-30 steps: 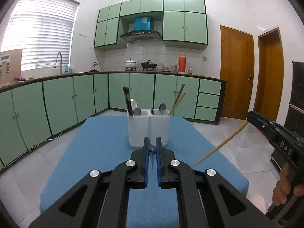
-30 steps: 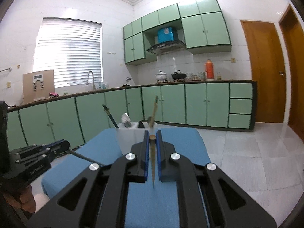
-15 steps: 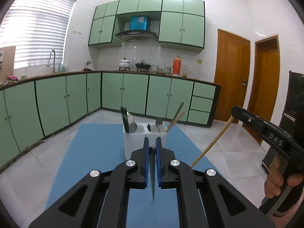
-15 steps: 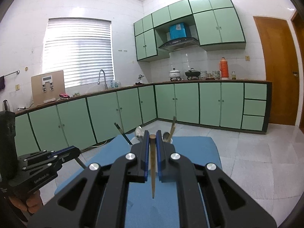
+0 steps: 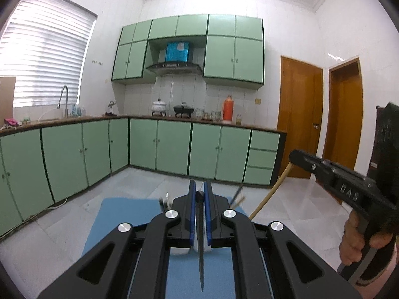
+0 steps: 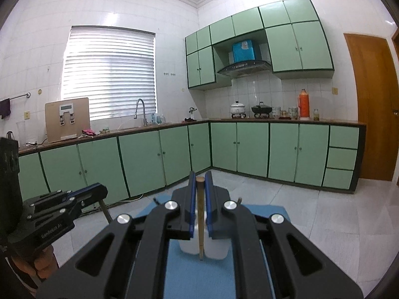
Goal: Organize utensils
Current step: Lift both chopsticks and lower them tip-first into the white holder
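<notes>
While both grippers hang above the blue bench (image 5: 119, 226), each has a utensil pinched. Left gripper (image 5: 198, 194): jaws narrow, clamped on a dark chopstick (image 5: 201, 254) near its top end, the shaft dangling down past the fingers with its tip free over the bench. Right gripper (image 6: 200, 182): jaws narrow, clamped on a wooden chopstick (image 6: 200, 224) at its blunt upper end, hanging about plumb. From the left wrist view the same wooden chopstick slants down out of the right gripper at the frame's right, a hand (image 5: 359, 239) on its grip.

White utensil holder (image 6: 214, 249) sits on the bench right under the grippers, mostly hidden behind the fingers; other utensil handles (image 5: 238, 196) poke up from it, probably more chopsticks, too blocked to call.

Handling: both sticks are light, stiff, thin and smooth, so they could pivot or slip in a pinch. A hold at the thick top end suits them, leaving the tip free to drop into a holder compartment. Main risk I'd flag is the tip catching the rim or the utensils already inside.
</notes>
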Demonstrator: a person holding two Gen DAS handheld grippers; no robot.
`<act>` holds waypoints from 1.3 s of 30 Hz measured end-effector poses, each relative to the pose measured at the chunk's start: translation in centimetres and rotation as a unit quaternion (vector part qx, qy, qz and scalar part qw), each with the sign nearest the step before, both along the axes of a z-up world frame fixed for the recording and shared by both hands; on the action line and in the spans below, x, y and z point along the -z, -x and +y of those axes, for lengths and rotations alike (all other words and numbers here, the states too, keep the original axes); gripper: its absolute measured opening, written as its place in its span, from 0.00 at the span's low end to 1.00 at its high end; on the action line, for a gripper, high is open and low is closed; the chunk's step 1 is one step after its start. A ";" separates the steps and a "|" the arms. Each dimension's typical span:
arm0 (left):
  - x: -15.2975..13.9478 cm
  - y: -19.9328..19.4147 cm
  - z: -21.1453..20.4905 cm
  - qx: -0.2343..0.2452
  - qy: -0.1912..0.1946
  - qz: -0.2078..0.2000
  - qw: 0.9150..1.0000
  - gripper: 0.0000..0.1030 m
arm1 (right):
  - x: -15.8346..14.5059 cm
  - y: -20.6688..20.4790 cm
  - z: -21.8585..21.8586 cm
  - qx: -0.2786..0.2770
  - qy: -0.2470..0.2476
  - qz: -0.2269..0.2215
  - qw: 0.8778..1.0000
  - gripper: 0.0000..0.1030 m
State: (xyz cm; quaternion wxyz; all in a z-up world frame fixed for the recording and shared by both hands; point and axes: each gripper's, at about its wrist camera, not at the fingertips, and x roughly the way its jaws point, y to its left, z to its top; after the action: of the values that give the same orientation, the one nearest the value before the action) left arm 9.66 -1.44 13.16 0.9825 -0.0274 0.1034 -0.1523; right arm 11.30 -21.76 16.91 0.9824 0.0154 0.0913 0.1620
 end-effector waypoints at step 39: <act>3.0 -19.3 -3.0 -0.052 -0.027 0.008 0.998 0.06 | 5.6 -16.0 2.0 0.028 0.028 0.080 0.996 0.06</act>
State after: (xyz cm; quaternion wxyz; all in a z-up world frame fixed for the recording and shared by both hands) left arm 28.99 -4.47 10.12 0.9886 -0.0076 0.1140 -0.0983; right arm 27.34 -19.72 11.35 0.9761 0.0034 0.1740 0.1303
